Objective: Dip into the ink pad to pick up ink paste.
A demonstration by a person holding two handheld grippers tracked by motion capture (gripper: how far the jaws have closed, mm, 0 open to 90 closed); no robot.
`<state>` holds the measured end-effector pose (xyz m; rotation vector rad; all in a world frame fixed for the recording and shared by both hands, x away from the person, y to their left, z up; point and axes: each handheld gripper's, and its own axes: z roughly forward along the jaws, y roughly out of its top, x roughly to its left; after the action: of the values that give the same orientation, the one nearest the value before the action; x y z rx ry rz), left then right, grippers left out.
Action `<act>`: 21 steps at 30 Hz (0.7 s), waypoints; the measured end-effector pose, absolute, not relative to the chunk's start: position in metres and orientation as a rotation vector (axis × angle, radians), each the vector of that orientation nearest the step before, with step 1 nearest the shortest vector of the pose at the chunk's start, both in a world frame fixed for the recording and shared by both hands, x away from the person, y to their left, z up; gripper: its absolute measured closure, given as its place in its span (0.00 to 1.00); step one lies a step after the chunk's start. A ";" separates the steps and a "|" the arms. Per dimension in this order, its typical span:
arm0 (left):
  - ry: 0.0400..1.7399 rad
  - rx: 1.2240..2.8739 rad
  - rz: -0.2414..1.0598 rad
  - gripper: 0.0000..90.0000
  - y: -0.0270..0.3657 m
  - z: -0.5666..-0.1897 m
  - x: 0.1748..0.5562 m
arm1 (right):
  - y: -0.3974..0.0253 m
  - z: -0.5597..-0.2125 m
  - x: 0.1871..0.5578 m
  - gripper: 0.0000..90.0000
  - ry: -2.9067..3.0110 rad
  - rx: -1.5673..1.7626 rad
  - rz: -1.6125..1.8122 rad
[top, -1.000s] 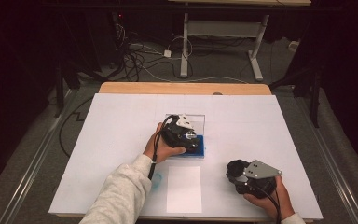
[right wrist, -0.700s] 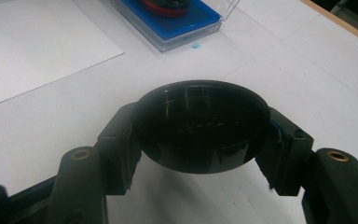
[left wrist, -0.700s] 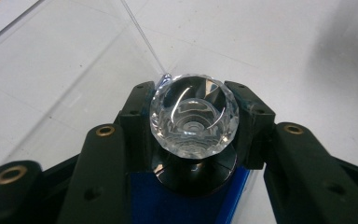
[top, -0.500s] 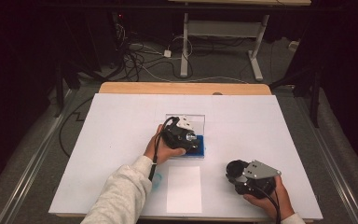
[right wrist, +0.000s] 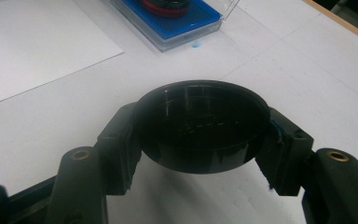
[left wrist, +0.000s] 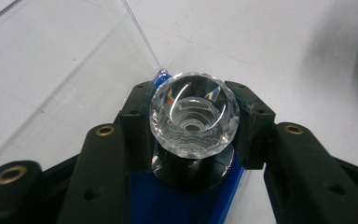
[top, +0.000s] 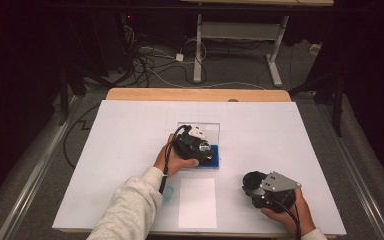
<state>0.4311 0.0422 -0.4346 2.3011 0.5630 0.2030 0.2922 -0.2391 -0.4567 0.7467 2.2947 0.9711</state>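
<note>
Crystal (left wrist: 194,113): clamped between your left fingers (left wrist: 134,122), over the blue tray (top: 213,156). Black cap (right wrist: 201,126): clamped in your right fingers (right wrist: 116,140), well apart, nearer you.

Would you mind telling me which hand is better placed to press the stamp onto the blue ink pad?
The left. Its tool is already clamped on the stamp's crystal knob, directly above the blue ink pad. The right tool holds a black round cap farther off.

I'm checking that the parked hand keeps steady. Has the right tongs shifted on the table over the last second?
No. In the high view the right tongs, shut on the black cap, sits the same way beside the white paper sheet.
</note>
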 end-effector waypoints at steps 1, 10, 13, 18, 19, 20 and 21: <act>0.560 2.305 0.210 0.61 0.042 -0.435 0.431 | -0.239 -0.457 0.292 0.43 2.295 0.745 0.971; 0.549 2.342 0.219 0.61 0.039 -0.432 0.431 | -0.237 -0.457 0.291 0.43 2.300 0.749 0.968; 0.539 2.356 0.232 0.61 0.039 -0.431 0.430 | -0.238 -0.457 0.292 0.43 2.300 0.749 0.968; 0.541 2.361 0.236 0.61 0.038 -0.431 0.430 | -0.237 -0.457 0.291 0.43 2.304 0.749 0.968; 0.541 2.362 0.238 0.61 0.038 -0.431 0.430 | -0.237 -0.457 0.291 0.43 2.305 0.749 0.970; 0.541 2.364 0.241 0.61 0.037 -0.431 0.429 | -0.237 -0.458 0.292 0.43 2.308 0.742 0.967; 0.540 2.369 0.241 0.61 0.037 -0.430 0.430 | -0.237 -0.458 0.292 0.43 2.313 0.743 0.963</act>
<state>0.4296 0.0371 -0.4303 2.3688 0.5396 0.2411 0.2917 -0.2373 -0.4579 0.7427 2.3134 0.9634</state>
